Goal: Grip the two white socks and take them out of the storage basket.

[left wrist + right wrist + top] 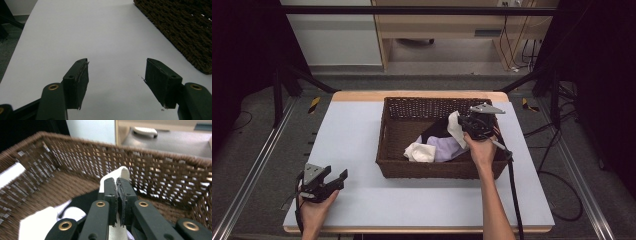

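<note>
Nearest us, our left gripper (pixel 333 179) rests on the white table (pixel 357 135) with jaws wide apart and empty, while our right gripper (pixel 117 185), over the wicker basket (pixel 412 167), pinches a white cloth (pixel 455 127).

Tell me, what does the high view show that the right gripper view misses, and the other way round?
High view alone: the left gripper, jaws open, low over the table, and a lilac cloth. Right gripper view alone: the right gripper, jaws pressed together on a white cloth. Shared: the wicker basket and that white cloth.
</note>
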A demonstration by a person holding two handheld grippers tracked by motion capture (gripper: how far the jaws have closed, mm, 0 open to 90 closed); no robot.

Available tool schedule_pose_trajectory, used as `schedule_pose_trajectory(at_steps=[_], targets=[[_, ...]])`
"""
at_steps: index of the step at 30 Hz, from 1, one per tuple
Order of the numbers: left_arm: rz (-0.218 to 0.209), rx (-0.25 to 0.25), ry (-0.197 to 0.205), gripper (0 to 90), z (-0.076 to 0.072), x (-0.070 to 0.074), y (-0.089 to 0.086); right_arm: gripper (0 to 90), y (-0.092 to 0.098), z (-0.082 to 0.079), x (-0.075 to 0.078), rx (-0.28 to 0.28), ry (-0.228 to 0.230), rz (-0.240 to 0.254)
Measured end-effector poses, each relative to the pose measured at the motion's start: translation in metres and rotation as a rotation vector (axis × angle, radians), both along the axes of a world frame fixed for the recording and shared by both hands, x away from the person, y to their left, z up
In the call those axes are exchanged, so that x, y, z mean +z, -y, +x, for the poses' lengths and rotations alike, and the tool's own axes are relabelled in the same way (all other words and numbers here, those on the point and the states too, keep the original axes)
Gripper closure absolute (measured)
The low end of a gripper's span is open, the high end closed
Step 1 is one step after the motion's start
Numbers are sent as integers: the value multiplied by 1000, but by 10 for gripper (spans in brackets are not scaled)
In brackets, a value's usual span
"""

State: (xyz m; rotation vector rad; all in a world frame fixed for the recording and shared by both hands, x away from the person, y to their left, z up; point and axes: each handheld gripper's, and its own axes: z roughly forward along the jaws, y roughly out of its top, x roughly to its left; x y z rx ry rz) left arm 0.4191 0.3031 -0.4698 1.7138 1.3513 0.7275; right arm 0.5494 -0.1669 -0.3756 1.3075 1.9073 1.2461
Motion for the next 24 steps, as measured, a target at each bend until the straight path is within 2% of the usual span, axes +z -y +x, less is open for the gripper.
schedule_pose_trajectory(at_steps=[5, 7, 13, 18, 21, 24], targets=[[3, -4, 0, 345, 0, 0, 1, 864, 3, -9, 14, 6, 59, 40], [6, -7, -3, 345, 0, 0, 1, 864, 4, -11, 16, 12, 67, 49], [24, -8, -4, 351, 0, 0, 3, 864, 4, -26, 34, 32, 141, 59], [37, -9, 0, 365, 0, 1, 2, 864, 5, -38, 47, 64, 166, 72], [25, -18, 0, 396, 0, 1, 3, 864, 6, -45, 55, 76, 174, 72], [37, -2, 16, 414, -1, 3, 2, 863, 7, -54, 62, 91, 192, 77]])
